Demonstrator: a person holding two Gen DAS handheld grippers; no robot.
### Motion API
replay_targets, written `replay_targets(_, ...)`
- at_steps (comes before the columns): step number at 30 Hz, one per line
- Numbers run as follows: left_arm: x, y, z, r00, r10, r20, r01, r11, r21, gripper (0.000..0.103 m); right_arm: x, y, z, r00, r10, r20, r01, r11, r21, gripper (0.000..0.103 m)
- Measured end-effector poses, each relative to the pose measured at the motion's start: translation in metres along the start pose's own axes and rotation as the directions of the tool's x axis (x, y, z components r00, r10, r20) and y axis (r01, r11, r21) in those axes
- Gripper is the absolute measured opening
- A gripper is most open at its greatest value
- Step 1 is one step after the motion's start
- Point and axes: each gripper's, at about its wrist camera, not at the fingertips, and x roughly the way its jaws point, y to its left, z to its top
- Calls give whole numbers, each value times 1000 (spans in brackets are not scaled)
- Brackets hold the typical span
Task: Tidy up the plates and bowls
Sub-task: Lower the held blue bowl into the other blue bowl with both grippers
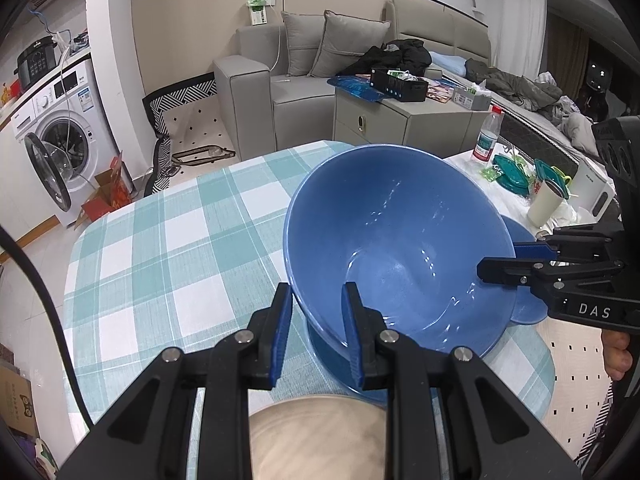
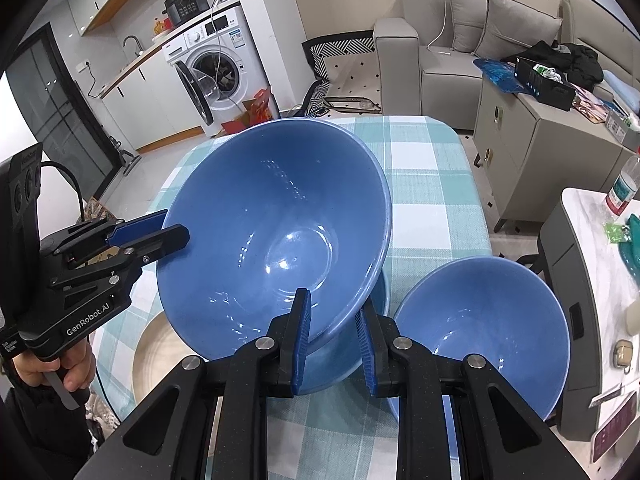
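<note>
Both hand-held grippers, left (image 1: 316,332) and right (image 2: 335,340), clench opposite rims of the large glossy blue ceramic bowl (image 2: 276,240), held tilted just above a blue plate (image 1: 332,364) on the checked-cloth bench (image 1: 160,248); next, seemingly, lowering it level, then releasing.

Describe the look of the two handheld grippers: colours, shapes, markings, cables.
Both are matte black plastic with silver pivot bolts and jaws lined in ribbed blue pads. The left gripper bears white "GenRobot.AI" lettering, and a black cable loops from its camera block. The right gripper bears white "DAS" lettering.
</note>
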Motion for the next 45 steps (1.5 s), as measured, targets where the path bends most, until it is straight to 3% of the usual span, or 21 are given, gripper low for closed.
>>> replay_targets(45, 31, -2, -30, 992, -2, -124, 3, 1000, 10, 23, 35, 6, -19, 988, -44, -145, 40, 999, -29, 23)
